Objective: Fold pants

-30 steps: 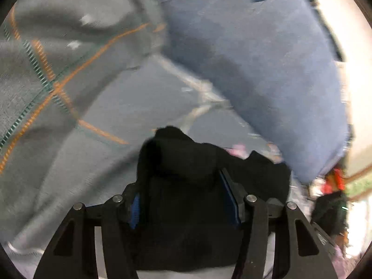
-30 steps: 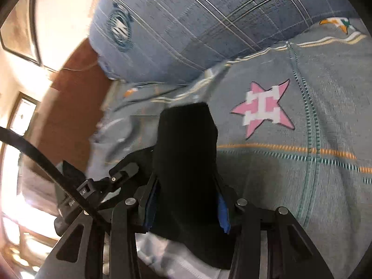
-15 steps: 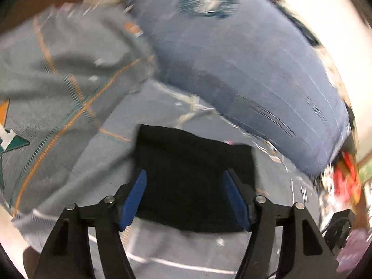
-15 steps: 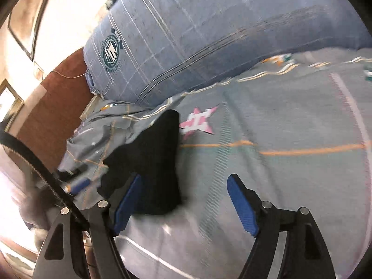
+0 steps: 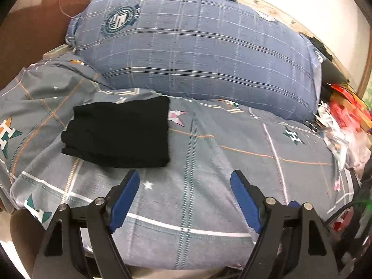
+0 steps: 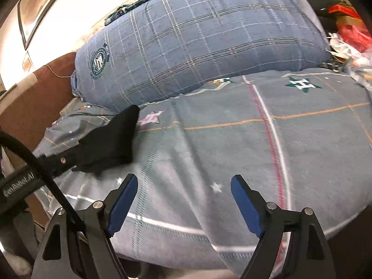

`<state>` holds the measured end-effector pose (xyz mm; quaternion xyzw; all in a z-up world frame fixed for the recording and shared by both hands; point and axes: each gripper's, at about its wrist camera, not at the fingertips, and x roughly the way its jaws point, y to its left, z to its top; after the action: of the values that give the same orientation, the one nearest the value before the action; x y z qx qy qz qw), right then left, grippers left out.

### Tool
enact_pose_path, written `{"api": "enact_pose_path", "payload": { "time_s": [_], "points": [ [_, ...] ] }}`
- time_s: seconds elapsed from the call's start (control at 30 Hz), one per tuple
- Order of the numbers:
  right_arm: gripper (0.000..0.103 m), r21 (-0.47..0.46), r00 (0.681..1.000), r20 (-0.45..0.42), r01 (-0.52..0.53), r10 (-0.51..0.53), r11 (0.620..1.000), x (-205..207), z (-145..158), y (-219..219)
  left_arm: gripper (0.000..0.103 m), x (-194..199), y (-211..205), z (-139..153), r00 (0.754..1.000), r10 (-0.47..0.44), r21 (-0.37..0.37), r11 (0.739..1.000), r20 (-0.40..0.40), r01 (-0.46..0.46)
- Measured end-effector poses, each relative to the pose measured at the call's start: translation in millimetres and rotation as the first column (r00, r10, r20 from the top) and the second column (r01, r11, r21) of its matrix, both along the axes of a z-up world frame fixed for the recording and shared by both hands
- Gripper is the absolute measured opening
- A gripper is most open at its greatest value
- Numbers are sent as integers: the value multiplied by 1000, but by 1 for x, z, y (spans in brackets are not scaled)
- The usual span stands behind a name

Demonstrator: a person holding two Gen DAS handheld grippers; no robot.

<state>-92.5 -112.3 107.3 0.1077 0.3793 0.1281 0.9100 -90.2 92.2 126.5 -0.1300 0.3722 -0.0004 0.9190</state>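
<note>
Two views show the same small turn of events. From the left wrist, the left gripper (image 5: 184,186) has let go of the black pants (image 5: 118,132) it pinched a second ago; its blue fingers (image 5: 126,195) stand wide and are opening further, with nothing between them but the grey bedspread (image 5: 209,174). The pants now lie in a flat, squared-off bundle on the bed, beyond the fingers and to the left, just in front of the big blue plaid pillow (image 5: 197,53). That reads as the fold finished and set down.

From the right wrist, the right gripper (image 6: 183,187) likewise hangs empty, fingers (image 6: 244,200) wide and spreading, the pants (image 6: 111,139) well off to its left beside the other tool (image 6: 53,162). A heap of red and white clutter (image 6: 348,37) crowds the far right edge of the bed; nothing blocks the bundle itself.
</note>
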Motion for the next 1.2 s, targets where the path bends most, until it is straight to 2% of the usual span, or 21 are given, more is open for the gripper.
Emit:
{"api": "enact_pose_path", "payload": {
  "time_s": [0.2,0.53,0.77,1.2],
  "points": [
    [88,-14,999,10,33,-33,999,-3,2,-10,84,-7,0,5,1000,6,13,1000,17,-6],
    [89,-50,999,-36,12,-14,999,-2,-8,3,85,-7,9,-11,998,38,28,999,-40,-37],
    [90,-70,998,-57,9,-13,997,-1,-14,8,85,-10,12,-13,998,52,59,997,-28,-50],
    [91,-66,996,-87,25,-31,997,3,-23,1,85,-1,8,-29,996,36,86,996,-84,-29]
  ]
}}
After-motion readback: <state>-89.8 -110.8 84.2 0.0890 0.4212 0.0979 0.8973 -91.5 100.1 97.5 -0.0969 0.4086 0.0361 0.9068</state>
